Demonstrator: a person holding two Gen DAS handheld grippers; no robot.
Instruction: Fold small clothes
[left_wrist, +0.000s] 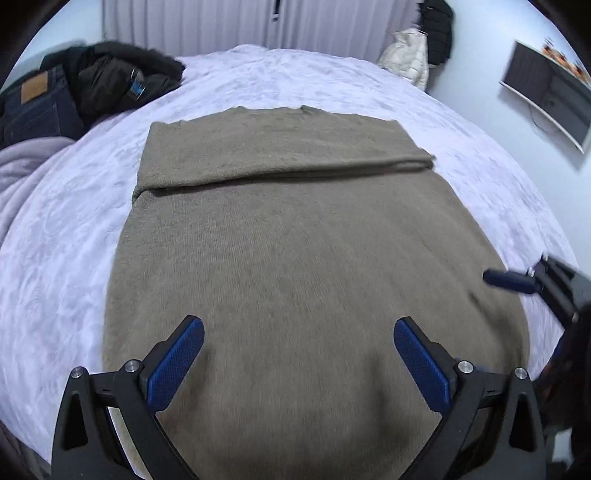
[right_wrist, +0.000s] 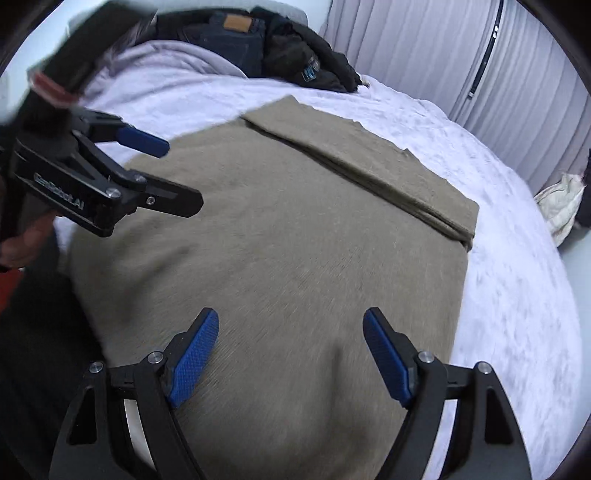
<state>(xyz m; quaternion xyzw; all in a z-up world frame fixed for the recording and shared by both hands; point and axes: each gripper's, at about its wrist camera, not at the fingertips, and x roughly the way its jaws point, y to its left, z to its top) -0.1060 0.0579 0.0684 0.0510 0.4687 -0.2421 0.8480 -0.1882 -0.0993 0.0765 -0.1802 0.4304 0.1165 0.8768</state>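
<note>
A taupe knitted garment (left_wrist: 295, 240) lies flat on the lilac bedspread (left_wrist: 55, 277), its far end folded over into a band (left_wrist: 280, 147). My left gripper (left_wrist: 297, 328) hovers over the garment's near part, open, with nothing between its blue pads. One blue finger (left_wrist: 508, 281) of my right gripper shows at the right edge. In the right wrist view the same garment (right_wrist: 295, 229) spreads below my right gripper (right_wrist: 291, 321), which is open and empty over the near end. My left gripper (right_wrist: 183, 174) hangs open at the upper left, held by a hand (right_wrist: 22, 240).
Dark jeans (left_wrist: 33, 103) and a black jacket (left_wrist: 118, 74) are piled at the bed's far left, beside a bunched lilac blanket (left_wrist: 22, 173). Pale curtains (left_wrist: 221, 26) hang behind. A cream jacket (left_wrist: 406, 55) and a wall screen (left_wrist: 546, 92) are at the right.
</note>
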